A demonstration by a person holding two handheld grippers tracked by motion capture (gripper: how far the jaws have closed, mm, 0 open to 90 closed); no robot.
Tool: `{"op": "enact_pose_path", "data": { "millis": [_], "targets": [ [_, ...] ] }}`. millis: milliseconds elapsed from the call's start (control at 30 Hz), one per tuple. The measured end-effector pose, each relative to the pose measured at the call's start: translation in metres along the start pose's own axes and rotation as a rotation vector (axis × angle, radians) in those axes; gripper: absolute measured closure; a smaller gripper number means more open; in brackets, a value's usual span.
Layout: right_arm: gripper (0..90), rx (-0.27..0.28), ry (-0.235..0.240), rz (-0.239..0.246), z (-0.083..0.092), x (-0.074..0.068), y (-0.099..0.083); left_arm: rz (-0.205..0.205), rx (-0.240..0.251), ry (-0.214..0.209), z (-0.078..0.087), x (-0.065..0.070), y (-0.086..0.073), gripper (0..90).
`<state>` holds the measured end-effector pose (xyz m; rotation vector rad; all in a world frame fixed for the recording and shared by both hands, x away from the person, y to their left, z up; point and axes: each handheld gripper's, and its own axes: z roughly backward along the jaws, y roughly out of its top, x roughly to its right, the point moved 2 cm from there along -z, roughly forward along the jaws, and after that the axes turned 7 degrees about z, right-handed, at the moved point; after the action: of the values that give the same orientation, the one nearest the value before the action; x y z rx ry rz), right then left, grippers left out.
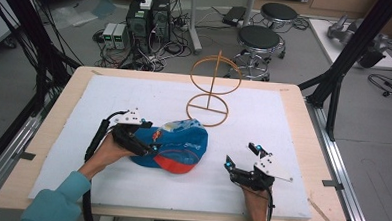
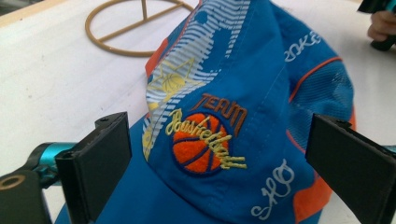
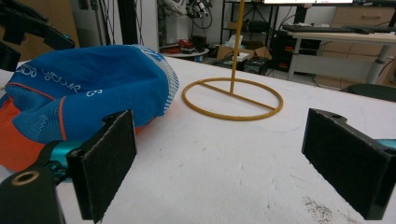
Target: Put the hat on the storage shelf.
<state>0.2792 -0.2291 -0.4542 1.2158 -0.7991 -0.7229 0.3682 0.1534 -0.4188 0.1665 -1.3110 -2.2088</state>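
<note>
A blue cap (image 1: pixel 175 148) lies on the white surface (image 1: pixel 283 124), just in front of a wire stand (image 1: pixel 210 86) with a ring base and a ring top. The left gripper (image 1: pixel 145 144) is at the cap's left side with its jaws spread wide, one on each side of the front panel and brim; in the left gripper view the cap (image 2: pixel 233 116) sits between them, and nothing is clamped yet. The right gripper (image 1: pixel 242 157) hovers well to the cap's right, jaws wide apart and empty, pointing toward the cap (image 3: pixel 88 98) and the stand (image 3: pixel 233 98).

The cap looks light and soft: the cloth crown would likely sag and fold if pinched, and the mesh back gives little to hold. The brim is probably the stiffest part, so it or the seam where it meets the crown seems the surest place to grip.
</note>
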Motion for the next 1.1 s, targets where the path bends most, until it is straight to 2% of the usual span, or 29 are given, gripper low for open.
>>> {"op": "enact_pose_path", "data": {
  "millis": [67,133,200,267,300,400,467,633,800,867,933,967,1000,1067,1100],
  "targets": [
    [9.3,0.000,0.000,0.001,0.000,0.000,0.000,-0.008,-0.010,0.008,-0.003,0.001,0.000,10.4],
    [9.3,0.001,-0.001,0.002,0.000,0.000,0.000,-0.015,-0.022,0.014,-0.006,0.002,-0.002,16.2],
    [9.3,0.000,0.000,0.001,0.000,0.000,0.000,0.002,-0.055,0.022,-0.012,0.000,-0.005,18.2],
    [9.3,0.000,0.000,0.001,0.000,0.000,0.000,0.019,-0.064,0.013,-0.013,-0.003,-0.007,19.2],
    [9.3,0.000,0.000,0.000,0.000,0.000,0.000,0.030,-0.057,0.016,-0.014,-0.004,-0.008,20.3],
    [9.3,-0.001,0.001,-0.004,0.000,0.000,0.000,0.028,-0.056,0.013,-0.014,-0.004,-0.008,23.2],
    [9.3,0.001,0.000,0.001,0.000,0.000,0.000,0.007,-0.064,0.025,-0.014,-0.004,-0.008,25.3],
    [9.3,0.000,0.000,-0.001,0.000,0.000,0.000,-0.019,-0.059,0.065,-0.014,-0.005,-0.008,41.8],
    [9.3,0.001,0.000,0.001,0.000,0.000,0.000,-0.053,-0.067,0.088,-0.014,-0.004,-0.009,51.3],
    [9.3,0.002,0.000,0.002,0.000,0.000,0.000,-0.050,-0.064,0.087,-0.013,-0.005,-0.009,55.3],
    [9.3,0.002,0.000,0.001,0.000,0.000,0.000,-0.046,-0.056,0.083,-0.012,-0.005,-0.009,64.5],
    [9.3,0.001,0.002,-0.005,0.000,0.000,0.000,-0.032,-0.021,0.068,-0.009,-0.005,-0.009,72.1],
    [9.3,0.000,0.001,-0.007,0.000,0.000,0.000,-0.025,0.002,0.087,-0.009,-0.005,-0.011,74.5],
    [9.3,0.002,0.001,-0.006,0.000,0.000,0.000,-0.018,0.008,0.087,-0.009,-0.005,-0.012,77.4],
    [9.3,0.002,0.000,-0.006,0.000,0.000,0.000,0.005,0.010,0.086,-0.009,-0.006,-0.015,78.5]
  ]
}}
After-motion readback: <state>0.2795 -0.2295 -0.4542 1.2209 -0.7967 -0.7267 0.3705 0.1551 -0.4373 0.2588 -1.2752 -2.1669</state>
